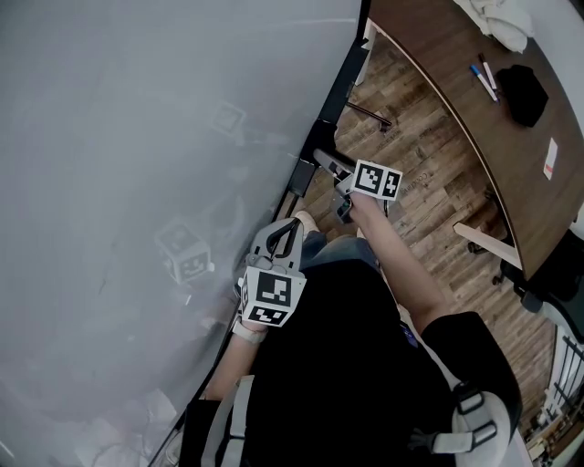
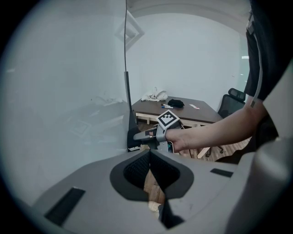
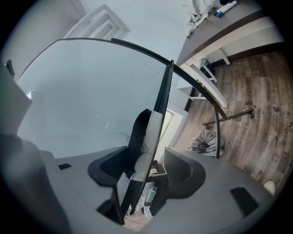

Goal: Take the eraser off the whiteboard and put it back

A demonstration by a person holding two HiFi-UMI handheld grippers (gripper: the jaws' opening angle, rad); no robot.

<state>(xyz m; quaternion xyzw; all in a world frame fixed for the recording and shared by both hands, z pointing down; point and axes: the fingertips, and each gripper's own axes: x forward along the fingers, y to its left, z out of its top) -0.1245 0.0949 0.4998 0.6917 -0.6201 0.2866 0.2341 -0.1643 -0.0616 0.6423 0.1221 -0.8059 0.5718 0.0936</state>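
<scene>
**A:** Surroundings?

**B:** The whiteboard (image 1: pixel 137 182) fills the left of the head view, and its dark frame edge (image 1: pixel 345 73) runs down the middle. At upper right there is a curved desk (image 1: pixel 447 73) with two markers (image 1: pixel 484 78), a black object (image 1: pixel 523 93) and a white cloth (image 1: pixel 500 18) on it. Wood floor (image 1: pixel 420 173) lies between the desk and the board. In the right gripper view a thin metal leg (image 3: pixel 229 116) crosses the floor, with a crumpled grey bundle (image 3: pixel 207 141) beside it.

**A:** Anything in the way?

**B:** Only the frame edge. It passes straight through the gap between the right gripper's jaws.

**A:** Right gripper (image 3: pixel 144 160)?

**B:** It is held out at the board's edge, centre of the head view, marker cube (image 1: pixel 377 179) on top. The jaws stand well apart, one on each side of the frame edge, and are not clamped on anything. A clear gap shows at the right-hand pad (image 3: pixel 183 170). On the left-hand side the dark felt merges with the dark pad, so I cannot tell whether they touch.

**A:** Eraser (image 3: pixel 149 132)?

**B:** It is upright against the frame edge, just below centre of the right gripper view. It has a black felt side and a pale body. It sits in the opening between those jaws and rises past their tips.

**A:** Left gripper (image 2: pixel 150 161)?

**B:** It is lower centre in the head view, close to the person's body and well back from the eraser. The jaws are together with nothing between them. Its camera looks at the other gripper and the hand (image 2: pixel 181 139) holding it.
</scene>
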